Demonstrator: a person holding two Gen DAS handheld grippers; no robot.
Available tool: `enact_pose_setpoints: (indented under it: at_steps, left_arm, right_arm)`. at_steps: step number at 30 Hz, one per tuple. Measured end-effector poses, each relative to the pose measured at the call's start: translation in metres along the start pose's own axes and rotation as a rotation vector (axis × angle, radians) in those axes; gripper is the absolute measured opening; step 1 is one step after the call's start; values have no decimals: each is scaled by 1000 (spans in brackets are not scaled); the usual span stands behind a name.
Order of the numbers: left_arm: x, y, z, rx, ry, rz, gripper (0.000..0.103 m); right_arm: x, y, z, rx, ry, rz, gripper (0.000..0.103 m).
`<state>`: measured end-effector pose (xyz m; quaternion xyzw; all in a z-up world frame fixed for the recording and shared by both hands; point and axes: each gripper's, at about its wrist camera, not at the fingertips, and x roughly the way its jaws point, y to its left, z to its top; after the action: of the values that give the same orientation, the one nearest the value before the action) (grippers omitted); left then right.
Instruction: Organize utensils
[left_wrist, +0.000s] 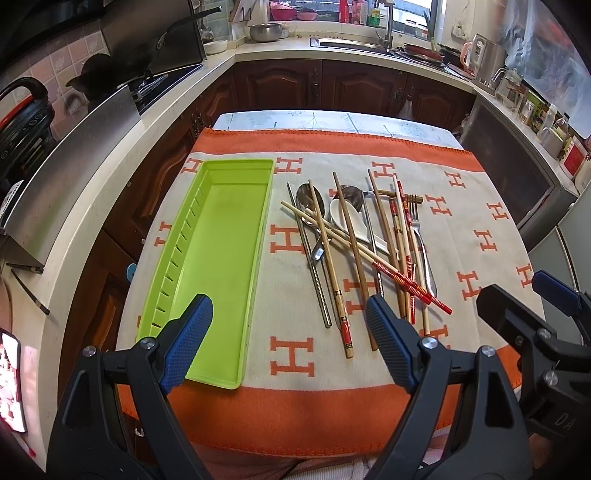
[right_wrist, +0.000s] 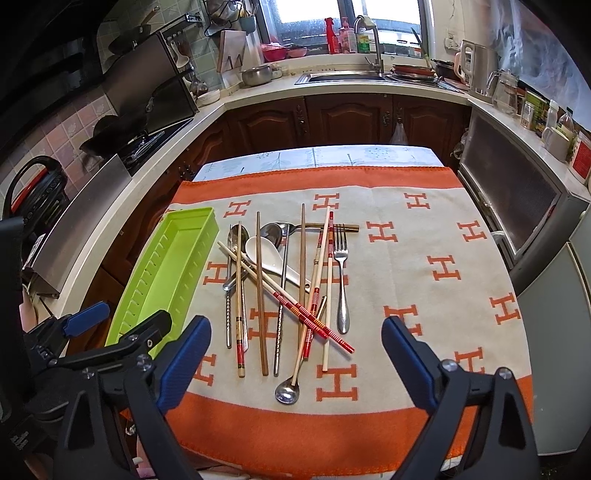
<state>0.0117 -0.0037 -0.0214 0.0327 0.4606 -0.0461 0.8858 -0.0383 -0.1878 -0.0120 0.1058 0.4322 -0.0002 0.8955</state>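
Note:
An empty lime-green utensil tray (left_wrist: 218, 258) (right_wrist: 166, 273) lies on the left of the orange and beige cloth. To its right sits a tangled pile of utensils: wooden and red-striped chopsticks (left_wrist: 347, 251) (right_wrist: 314, 317), metal spoons (left_wrist: 308, 199) (right_wrist: 236, 236), a white ceramic spoon (left_wrist: 343, 214) (right_wrist: 266, 258) and a fork (left_wrist: 421, 240) (right_wrist: 341, 280). My left gripper (left_wrist: 288, 314) hangs open above the cloth's near edge, between tray and pile. My right gripper (right_wrist: 295, 332) is open too, just short of the pile, holding nothing. A small spoon (right_wrist: 287, 391) lies nearest it.
The cloth (left_wrist: 480, 206) (right_wrist: 443, 236) covers a table ringed by kitchen counters (left_wrist: 110, 173) (right_wrist: 369, 88). A stove with pans (left_wrist: 122, 77) is on the left, a sink (right_wrist: 347, 75) at the back, appliances (right_wrist: 517, 221) at the right. Bare cloth lies right of the fork.

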Motion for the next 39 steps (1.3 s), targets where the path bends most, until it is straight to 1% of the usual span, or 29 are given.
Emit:
enact_pose_setpoints:
  at_steps: [14, 20, 21, 22, 25, 29, 31, 32, 35, 37, 39]
  left_arm:
    - [4, -2, -3, 18, 21, -6, 84]
    - [15, -7, 18, 62, 52, -64, 83]
    - [17, -6, 23, 70, 55, -76, 83]
    - [19, -6, 28, 75, 63, -90, 83]
    - [29, -1, 46, 58, 102, -158, 83]
    - [46, 5, 68, 8, 165, -218, 83]
    - [57, 4, 77, -9, 187, -220, 83]
    - [63, 4, 81, -16, 198, -209, 83]
    - [82, 2, 87, -28, 224, -195, 83]
    - [97, -2, 86, -31, 246, -190, 83]
    - [112, -6, 83, -32, 273, -177, 83]
  right_arm:
    - [4, 2, -2, 10, 10, 17, 85]
    - [19, -11, 13, 22, 45, 56, 69]
    - [22, -12, 16, 24, 57, 63, 63]
    - [26, -15, 19, 31, 73, 73, 58]
    - [33, -28, 31, 46, 94, 90, 50]
    - [41, -39, 46, 53, 88, 84, 46]
    - [45, -43, 51, 61, 89, 91, 46]
    - [48, -45, 55, 65, 91, 94, 46]
    - [59, -49, 60, 74, 110, 116, 41]
    - [68, -51, 61, 84, 133, 136, 39]
    - [77, -53, 60, 93, 151, 147, 38]
